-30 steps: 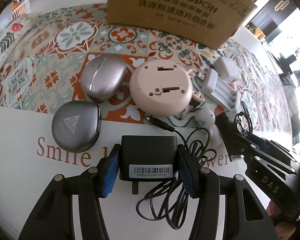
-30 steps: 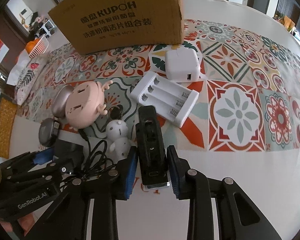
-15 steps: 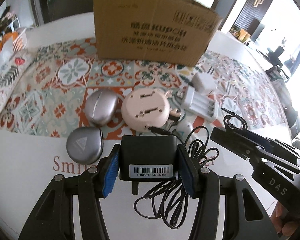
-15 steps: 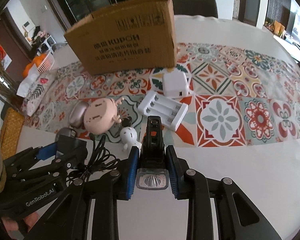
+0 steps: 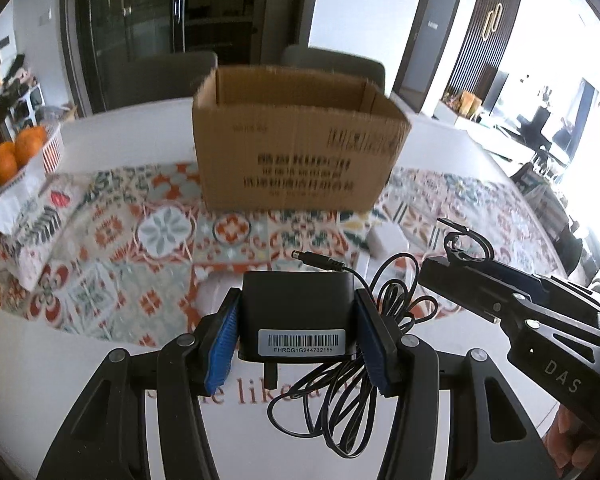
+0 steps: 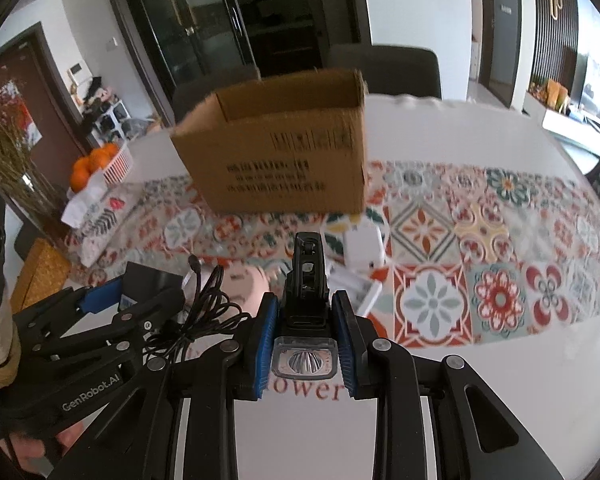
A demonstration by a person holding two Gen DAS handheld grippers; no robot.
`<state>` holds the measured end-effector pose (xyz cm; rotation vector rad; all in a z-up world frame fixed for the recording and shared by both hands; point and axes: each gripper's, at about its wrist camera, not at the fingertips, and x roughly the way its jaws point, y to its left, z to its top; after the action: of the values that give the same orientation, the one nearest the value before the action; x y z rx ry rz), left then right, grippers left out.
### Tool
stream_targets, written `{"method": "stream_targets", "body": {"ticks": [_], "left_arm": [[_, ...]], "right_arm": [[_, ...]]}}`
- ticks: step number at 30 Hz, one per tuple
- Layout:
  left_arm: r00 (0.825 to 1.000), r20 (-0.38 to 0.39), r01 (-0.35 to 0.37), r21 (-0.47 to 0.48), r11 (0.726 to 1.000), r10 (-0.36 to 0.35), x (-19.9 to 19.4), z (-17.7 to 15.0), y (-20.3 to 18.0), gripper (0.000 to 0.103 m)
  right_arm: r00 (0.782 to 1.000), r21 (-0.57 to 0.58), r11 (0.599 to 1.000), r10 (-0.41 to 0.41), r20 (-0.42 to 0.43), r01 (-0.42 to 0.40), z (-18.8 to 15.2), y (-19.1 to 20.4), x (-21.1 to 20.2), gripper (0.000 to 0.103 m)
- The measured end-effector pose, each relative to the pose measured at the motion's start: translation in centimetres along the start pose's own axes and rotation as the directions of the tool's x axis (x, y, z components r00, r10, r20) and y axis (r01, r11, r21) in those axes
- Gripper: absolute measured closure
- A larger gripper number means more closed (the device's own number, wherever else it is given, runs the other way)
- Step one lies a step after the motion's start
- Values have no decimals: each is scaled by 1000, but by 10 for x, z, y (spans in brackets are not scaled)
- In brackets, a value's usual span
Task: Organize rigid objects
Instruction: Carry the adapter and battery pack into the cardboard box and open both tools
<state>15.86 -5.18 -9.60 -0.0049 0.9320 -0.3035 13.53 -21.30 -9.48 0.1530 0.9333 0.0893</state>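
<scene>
**A:** What have I got on the left side?

**B:** My left gripper (image 5: 296,336) is clamped on the black power adapter (image 5: 298,312), blue pads pressed to both of its sides, barcode label facing the camera. Its cable (image 5: 364,344) hangs in loose loops off the right side, and the barrel plug (image 5: 314,260) sticks out above the adapter. It looks lifted clear of the desk (image 5: 80,380).

**A:** And the right?

**B:** My right gripper (image 6: 304,336) has its fingers closed around the black flashlight (image 6: 306,292), lens end toward the camera, body pointing forward. It too appears held above the desk.

**A:** Where is the box?

**B:** The cardboard box (image 5: 296,148) stands open-topped straight ahead on the patterned tablecloth (image 5: 112,256), well beyond both grippers. I cannot see its floor from here.

**A:** Anything else left down there?

**B:** A white charger block (image 6: 362,246) sits on the cloth just in front of the box, and a pink round gadget (image 6: 246,286) shows partly between the two grippers. A basket of oranges (image 5: 20,156) is off at the far left.
</scene>
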Motion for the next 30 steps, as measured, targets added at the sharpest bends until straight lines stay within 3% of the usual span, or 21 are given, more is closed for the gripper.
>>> {"method": "stream_targets", "body": {"ticks": [19, 30], "left_arm": [[985, 171, -21, 34, 999, 15, -28, 66, 4, 49], [975, 222, -20, 49, 999, 8, -30, 110, 9, 49]], "right_arm": [[983, -44, 999, 17, 182, -9, 62, 20, -28, 74], [967, -52, 999, 23, 254, -11, 104, 23, -31, 74]]}}
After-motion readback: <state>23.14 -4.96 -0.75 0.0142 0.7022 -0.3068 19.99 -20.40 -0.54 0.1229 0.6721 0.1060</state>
